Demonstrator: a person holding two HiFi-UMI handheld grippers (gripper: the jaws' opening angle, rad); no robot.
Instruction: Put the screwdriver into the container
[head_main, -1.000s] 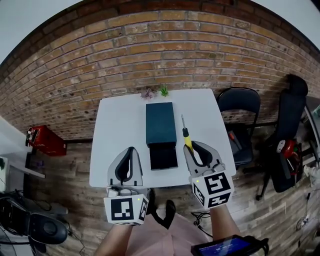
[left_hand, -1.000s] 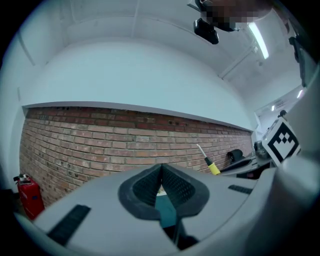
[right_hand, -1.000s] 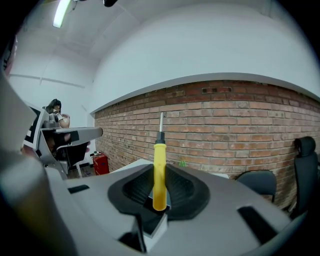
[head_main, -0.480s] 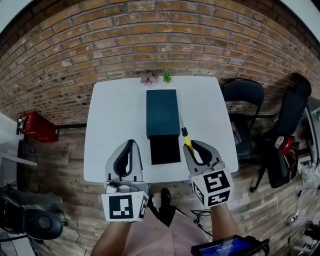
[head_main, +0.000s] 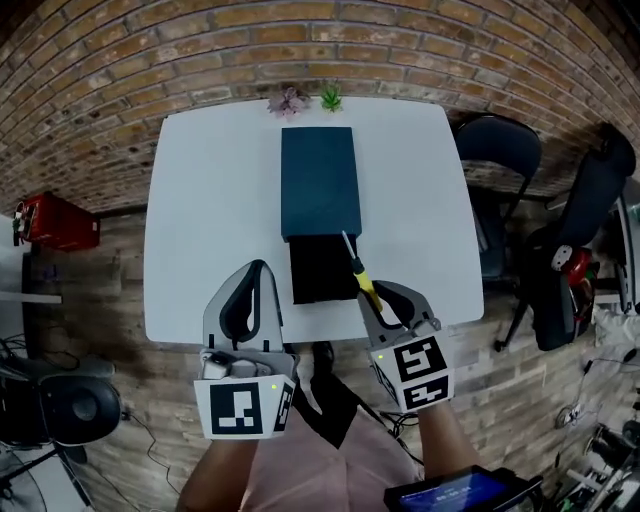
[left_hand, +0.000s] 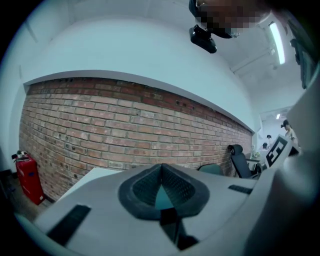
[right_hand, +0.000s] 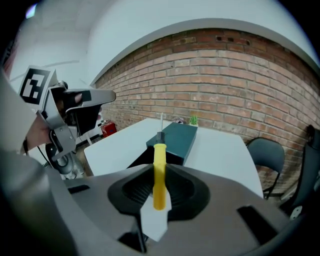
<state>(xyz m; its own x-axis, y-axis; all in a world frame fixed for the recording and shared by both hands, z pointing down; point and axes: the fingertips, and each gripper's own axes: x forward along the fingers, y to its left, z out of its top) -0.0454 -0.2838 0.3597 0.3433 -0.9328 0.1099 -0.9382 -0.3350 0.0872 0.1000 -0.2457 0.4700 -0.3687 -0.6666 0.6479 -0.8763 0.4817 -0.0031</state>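
Note:
A long dark teal container (head_main: 320, 178) lies in the middle of the white table (head_main: 210, 220), with a black open part (head_main: 320, 268) at its near end. My right gripper (head_main: 380, 298) is shut on the yellow-handled screwdriver (head_main: 362, 282). The metal shaft points forward, its tip over the black part's right edge. In the right gripper view the screwdriver (right_hand: 159, 165) sticks out from between the jaws of the right gripper (right_hand: 159, 195) toward the container (right_hand: 177, 137). My left gripper (head_main: 254, 275) hangs over the table's near edge, shut and empty (left_hand: 161, 192).
Two small potted plants (head_main: 308, 99) stand at the table's far edge against a brick wall. Black chairs (head_main: 500, 165) stand to the right of the table. A red object (head_main: 55, 222) sits on the floor at left.
The right gripper has carried the screwdriver left, from beside the container to over the black part's right edge. The head view has tipped down, so the table shows larger and nearer.

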